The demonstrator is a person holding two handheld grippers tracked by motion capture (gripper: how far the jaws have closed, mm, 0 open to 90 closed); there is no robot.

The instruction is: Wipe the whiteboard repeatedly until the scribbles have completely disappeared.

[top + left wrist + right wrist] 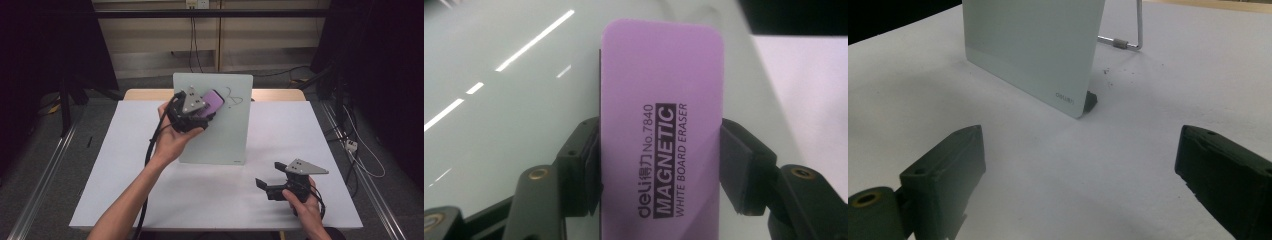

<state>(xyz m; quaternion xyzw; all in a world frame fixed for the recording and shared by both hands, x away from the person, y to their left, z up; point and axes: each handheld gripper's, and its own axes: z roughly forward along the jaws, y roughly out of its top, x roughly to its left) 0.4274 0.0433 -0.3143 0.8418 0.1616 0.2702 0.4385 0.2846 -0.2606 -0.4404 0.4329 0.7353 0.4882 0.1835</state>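
Wiping: the step in hand looks like erasing marker from a small standing board.
Eraser: purple block (661, 125) printed "MAGNETIC WHITE BOARD ERASER", held near the top of the board, its face apparently against the glass; actual contact can't be confirmed.
Left gripper: (196, 114) jaws pinching the eraser by its two long edges, raised off the table at the board's upper left.
Scribble: dark looping marker line (232, 98) just beside the eraser, toward the board's upper right, not yet wiped.
Board: pale green glass panel (225, 135) leaning back on a wire stand (1133, 30), foot on the table.
Right gripper: (270, 189) jaws spread wide, holding nothing, resting low on the table well apart from the board's lower right corner.
Table: white top (150, 190), a few dark specks by the stand.
Next move: probably slide the eraser across onto the scribble, pressing evenly so the propped board doesn't tip or skid; the free gripper could steady it.
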